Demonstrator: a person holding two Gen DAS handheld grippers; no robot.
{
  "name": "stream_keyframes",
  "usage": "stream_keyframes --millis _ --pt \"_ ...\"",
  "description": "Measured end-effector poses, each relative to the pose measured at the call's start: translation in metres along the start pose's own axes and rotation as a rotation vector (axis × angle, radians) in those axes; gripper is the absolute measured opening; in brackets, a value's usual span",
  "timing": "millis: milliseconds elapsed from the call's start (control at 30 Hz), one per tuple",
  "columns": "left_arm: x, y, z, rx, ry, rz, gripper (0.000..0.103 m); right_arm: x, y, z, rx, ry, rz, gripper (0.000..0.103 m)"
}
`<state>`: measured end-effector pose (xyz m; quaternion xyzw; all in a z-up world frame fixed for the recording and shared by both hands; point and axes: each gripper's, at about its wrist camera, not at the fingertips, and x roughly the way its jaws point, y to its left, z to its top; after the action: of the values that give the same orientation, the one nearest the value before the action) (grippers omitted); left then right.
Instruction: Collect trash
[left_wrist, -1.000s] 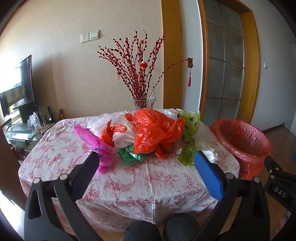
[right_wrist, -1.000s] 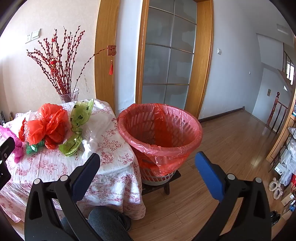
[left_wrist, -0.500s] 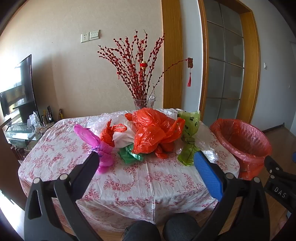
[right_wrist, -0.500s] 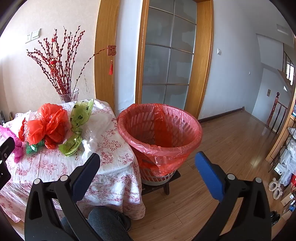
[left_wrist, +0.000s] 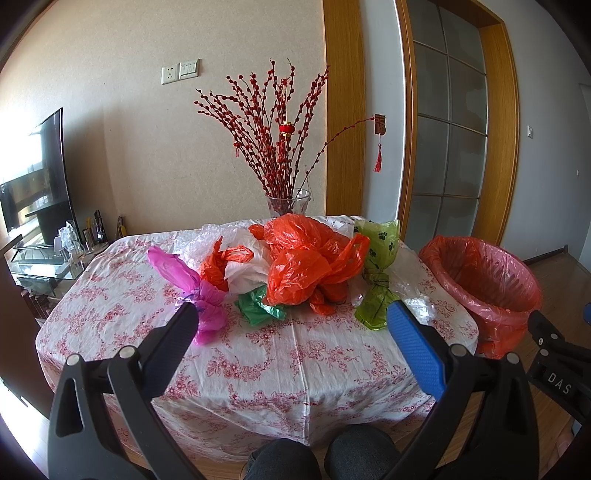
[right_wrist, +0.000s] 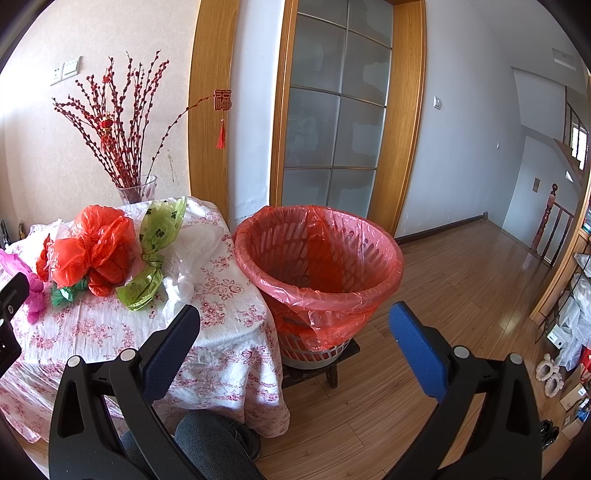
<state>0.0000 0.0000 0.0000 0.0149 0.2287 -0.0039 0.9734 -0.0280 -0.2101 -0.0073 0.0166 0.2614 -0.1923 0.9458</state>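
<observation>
The left gripper (left_wrist: 291, 325) is wide open and holds nothing; it faces the table (left_wrist: 295, 354). The bags (left_wrist: 303, 266) lie in a heap on the table, beyond the fingers. The right gripper (right_wrist: 295, 325) is also wide open and empty, facing the bin (right_wrist: 317, 273), which stands just beside the table.
</observation>
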Motion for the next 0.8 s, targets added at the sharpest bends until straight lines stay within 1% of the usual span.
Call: stream_keyframes --millis 800 --pt "-0.0067 -0.0007 0.0031 0.001 -0.001 -0.003 0.099 0.0005 -0.0004 0.0007 -0.001 0.000 0.000 0.101"
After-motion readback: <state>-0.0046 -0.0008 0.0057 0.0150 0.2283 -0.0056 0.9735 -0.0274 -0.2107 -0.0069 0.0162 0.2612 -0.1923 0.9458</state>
